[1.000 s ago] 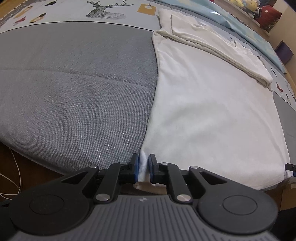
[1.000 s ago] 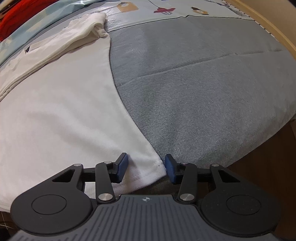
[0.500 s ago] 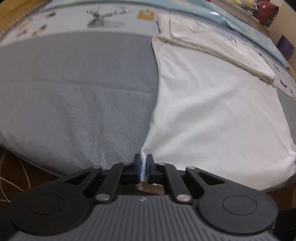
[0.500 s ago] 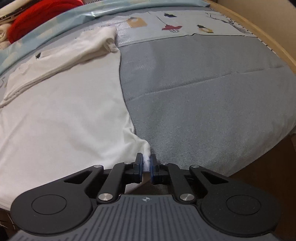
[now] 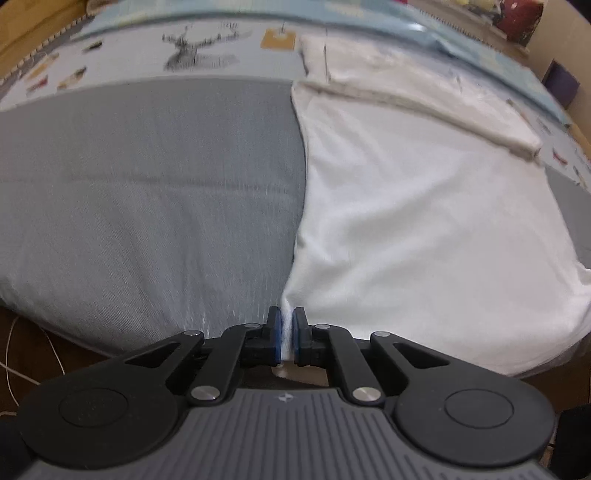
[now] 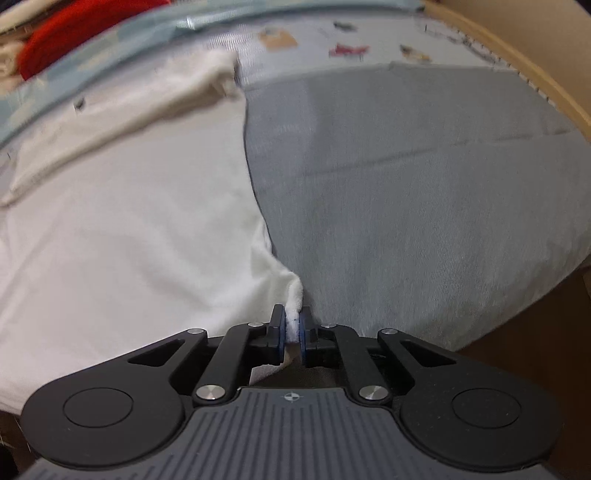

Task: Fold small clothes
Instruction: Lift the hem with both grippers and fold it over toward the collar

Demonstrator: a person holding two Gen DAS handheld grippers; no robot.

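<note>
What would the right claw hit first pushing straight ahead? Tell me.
The right claw, shut on the white garment, would likely press that pinched corner into the grey bed cover just beyond; depth is uncertain.

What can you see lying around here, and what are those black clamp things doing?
white garment: one, white, spread flat on the bed, far part folded over
grey bedcover: one, grey, under the garment
patterned sheet: one, pale blue with small pictures, beyond the grey cover
red cloth: one, red, far corner in the right view
thin cord: one, pale, below the bed edge
left gripper: black, blue pads, pinching a near corner of the garment
right gripper: black, blue pads, pinching the other near corner
</note>
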